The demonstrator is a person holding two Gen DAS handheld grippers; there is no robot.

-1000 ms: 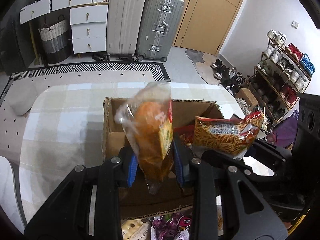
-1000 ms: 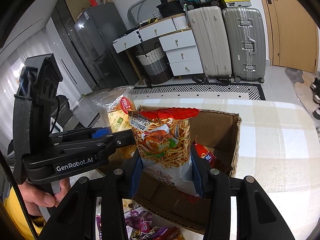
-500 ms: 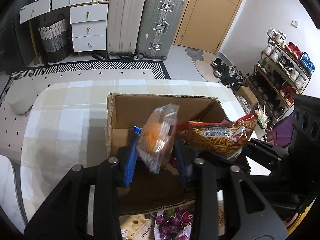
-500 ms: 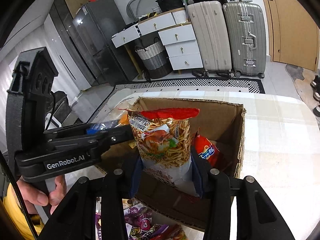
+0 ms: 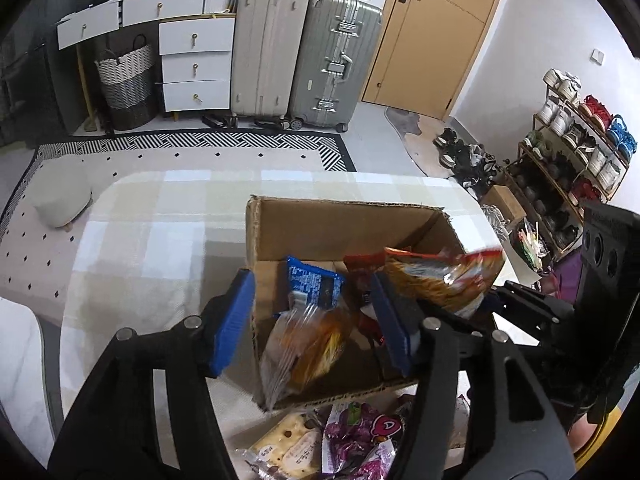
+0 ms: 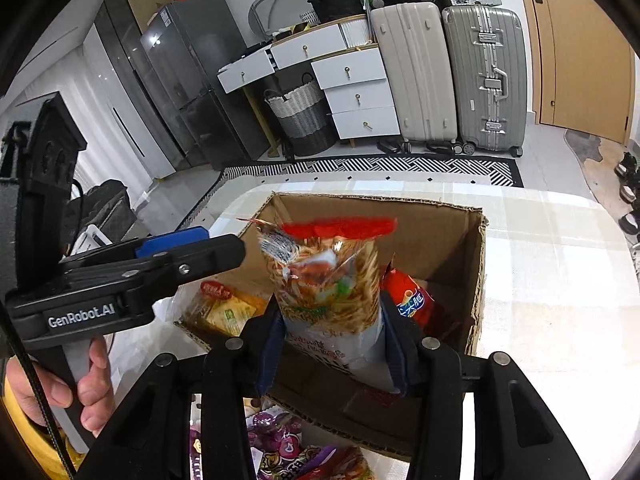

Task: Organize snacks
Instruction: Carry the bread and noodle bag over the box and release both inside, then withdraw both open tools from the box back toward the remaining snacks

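Left gripper [image 5: 312, 312] jaws spread wide, empty, over box [image 5: 344, 216]; bread bag [image 5: 308, 344] lies inside. Right gripper [image 6: 334, 344] clamps noodle packet [image 6: 328, 292] above box.

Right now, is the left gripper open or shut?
Open. The left gripper has its jaws spread wide with nothing between them; the orange bag lies below in the box.
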